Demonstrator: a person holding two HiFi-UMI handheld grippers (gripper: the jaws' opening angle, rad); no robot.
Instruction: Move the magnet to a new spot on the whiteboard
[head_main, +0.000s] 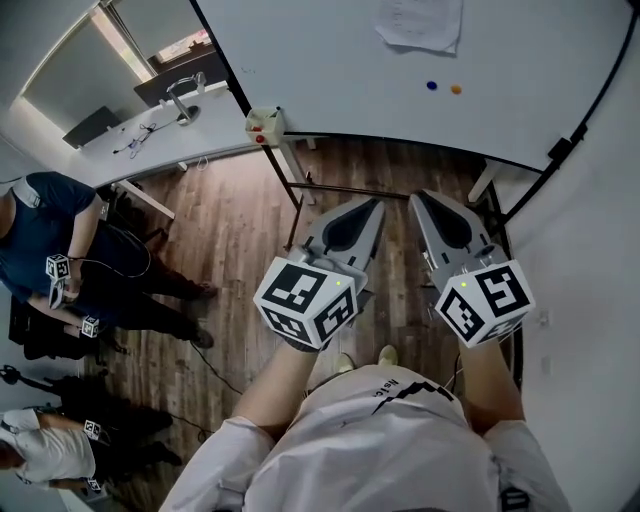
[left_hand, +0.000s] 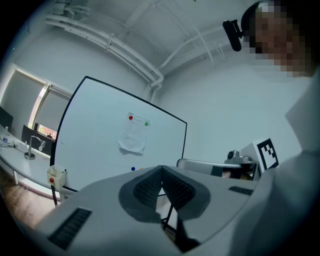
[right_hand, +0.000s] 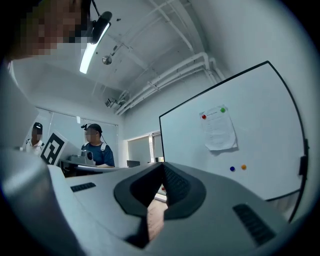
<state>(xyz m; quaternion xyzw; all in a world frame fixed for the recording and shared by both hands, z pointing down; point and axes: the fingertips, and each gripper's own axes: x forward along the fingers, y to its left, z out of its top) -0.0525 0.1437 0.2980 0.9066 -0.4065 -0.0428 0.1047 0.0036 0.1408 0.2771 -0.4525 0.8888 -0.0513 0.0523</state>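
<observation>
Blue magnet (head_main: 432, 86): a small round dot on the far whiteboard (head_main: 330, 70), below the pinned paper (head_main: 420, 22).
Orange magnet (head_main: 456, 89): just beside the blue one, on its right. Which of the pair the task means cannot be told from here.
Red magnet (right_hand: 203, 117) and green magnet (right_hand: 222, 110): at the paper's top corners, apparently holding it up, so probably best left alone.
Left tool (left_hand: 161, 169): clenched, pads meeting at the tips with nothing between them. It sits low and near the body, well apart from the board.
Right tool (right_hand: 162, 165): clenched too and empty, just right of the left one.
Handling: likely light, stiff and smooth. The magnet should cling to the board and resist a straight pull, so tipping or sliding it off may go easier.
Grip point: across the rim, pads on opposite edges, since so small a face could slip.
Next call: open one tool and reach far, up to the board.
</observation>
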